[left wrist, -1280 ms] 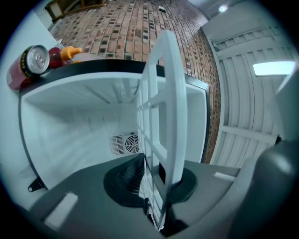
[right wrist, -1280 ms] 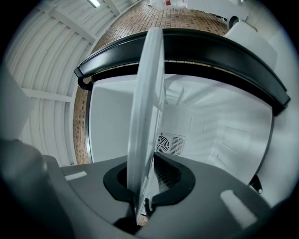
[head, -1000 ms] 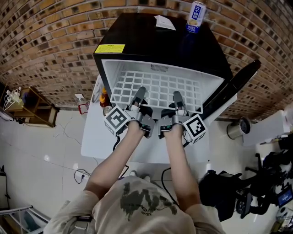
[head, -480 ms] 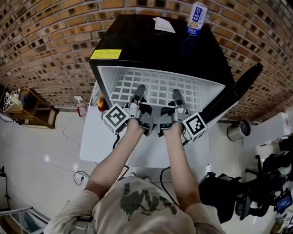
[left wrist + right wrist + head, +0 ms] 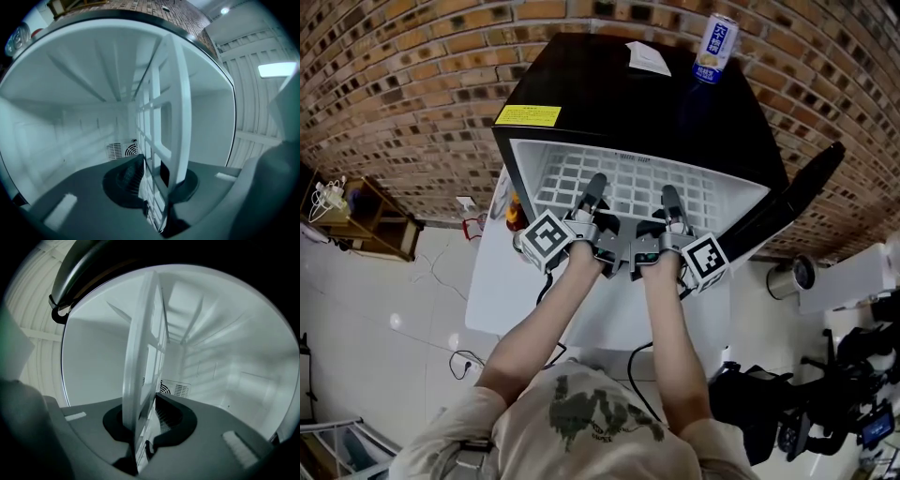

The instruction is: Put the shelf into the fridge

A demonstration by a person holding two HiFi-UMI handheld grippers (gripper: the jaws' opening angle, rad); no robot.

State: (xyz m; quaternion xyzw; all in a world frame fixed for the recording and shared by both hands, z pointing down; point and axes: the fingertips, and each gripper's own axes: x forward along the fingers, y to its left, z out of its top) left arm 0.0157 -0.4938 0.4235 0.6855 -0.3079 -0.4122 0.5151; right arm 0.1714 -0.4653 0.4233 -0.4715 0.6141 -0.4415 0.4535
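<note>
- Left gripper (image 5: 592,190), in its own view (image 5: 152,183): jaws clamped on the near edge of the white plastic lattice shelf (image 5: 623,183).
- Right gripper (image 5: 667,199), in its own view (image 5: 140,427): jaws likewise closed on that edge, at 3 o'clock from the left one.
- The shelf is most of the way inside the black mini fridge (image 5: 619,103) at your 12 o'clock. Only the held edge sits at the mouth. From these views I can't tell whether it rests on any ledge.
- The shelf stands edge-on in both gripper views ( (image 5: 173,108), (image 5: 140,362)), so check it there for level.

Risks from here, as judgement:
- Uneven push: if one hand leads, the shelf will likely skew and wedge against the white inner wall (image 5: 523,159).
- Early release: open your jaws before the shelf is seated and its near edge may drop or tip out.
- Overtravel: keep driving and the far edge may strike the vent grille on the back wall (image 5: 123,150).
- Jolt: a hard jam could rock the cabinet. The tall blue-and-white drink can (image 5: 713,37), at 1 o'clock on the fridge top, looks easy to topple.
- Open black door (image 5: 792,187), at 3 o'clock: your right forearm runs near it, so mind any sideways correction.
</note>
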